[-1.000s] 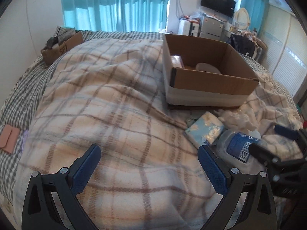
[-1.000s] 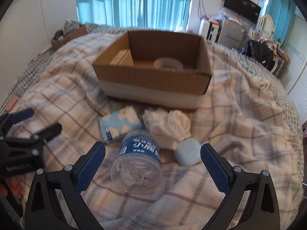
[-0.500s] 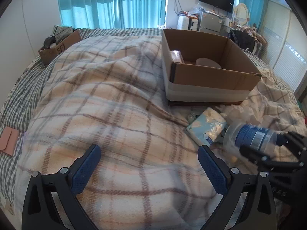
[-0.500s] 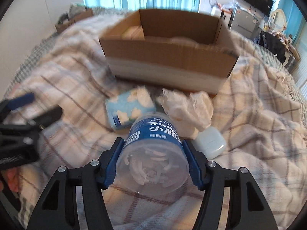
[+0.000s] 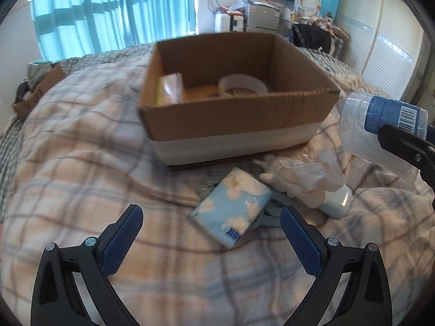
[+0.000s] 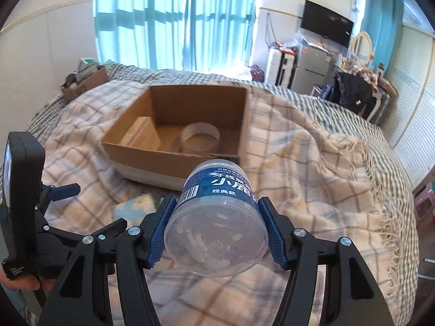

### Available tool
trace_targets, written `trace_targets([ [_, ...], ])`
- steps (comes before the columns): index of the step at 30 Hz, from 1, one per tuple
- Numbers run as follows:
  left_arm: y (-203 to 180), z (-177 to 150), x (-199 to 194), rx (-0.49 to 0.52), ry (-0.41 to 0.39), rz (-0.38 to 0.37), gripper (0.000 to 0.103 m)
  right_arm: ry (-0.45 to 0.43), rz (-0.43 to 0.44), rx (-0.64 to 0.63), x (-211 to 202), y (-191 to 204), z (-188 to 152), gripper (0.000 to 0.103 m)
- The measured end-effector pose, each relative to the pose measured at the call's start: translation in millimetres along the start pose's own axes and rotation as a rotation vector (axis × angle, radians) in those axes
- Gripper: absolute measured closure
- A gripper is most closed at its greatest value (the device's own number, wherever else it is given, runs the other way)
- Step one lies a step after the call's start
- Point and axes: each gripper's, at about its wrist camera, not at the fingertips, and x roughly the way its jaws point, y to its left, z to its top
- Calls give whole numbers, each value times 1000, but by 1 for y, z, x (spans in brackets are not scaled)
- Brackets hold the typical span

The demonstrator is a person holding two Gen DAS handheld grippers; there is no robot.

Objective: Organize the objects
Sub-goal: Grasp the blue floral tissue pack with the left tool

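My right gripper [image 6: 216, 229] is shut on a clear plastic jar with a blue label [image 6: 217, 217] and holds it in the air, in front of the open cardboard box [image 6: 174, 160]. The jar also shows at the right of the left wrist view [image 5: 380, 133]. My left gripper [image 5: 210, 240] is open and empty, low over the blanket, with a light blue tissue pack [image 5: 233, 206] just ahead of it. The box [image 5: 236, 125] holds a tape roll [image 5: 242, 85] and a tan packet [image 5: 168, 89].
Crumpled white tissue [image 5: 301, 174] and a small pale blue case [image 5: 337, 203] lie right of the tissue pack on the plaid blanket [image 5: 81, 163]. A second small cardboard box [image 6: 84, 84] sits at the bed's far left. Furniture stands behind the bed.
My right gripper closed on the jar and lifted it off the blanket toward the box. My left gripper moved right and forward, so the tissue pack now lies ahead of it.
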Motion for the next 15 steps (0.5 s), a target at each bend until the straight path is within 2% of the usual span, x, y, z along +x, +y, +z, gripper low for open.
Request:
trace_targets([
  [4, -8, -2, 31, 26, 63, -11, 0, 47, 25, 25, 21, -13, -10, 42],
  [10, -6, -1, 60, 9, 122, -28, 2, 78, 70, 68, 38, -25, -19, 42],
  [13, -7, -2, 63, 18, 133, -41, 13, 84, 77, 82, 41, -27, -21, 42],
  [15, -8, -4, 60, 27, 127, -63, 23, 87, 76, 82, 41, -27, -22, 41],
])
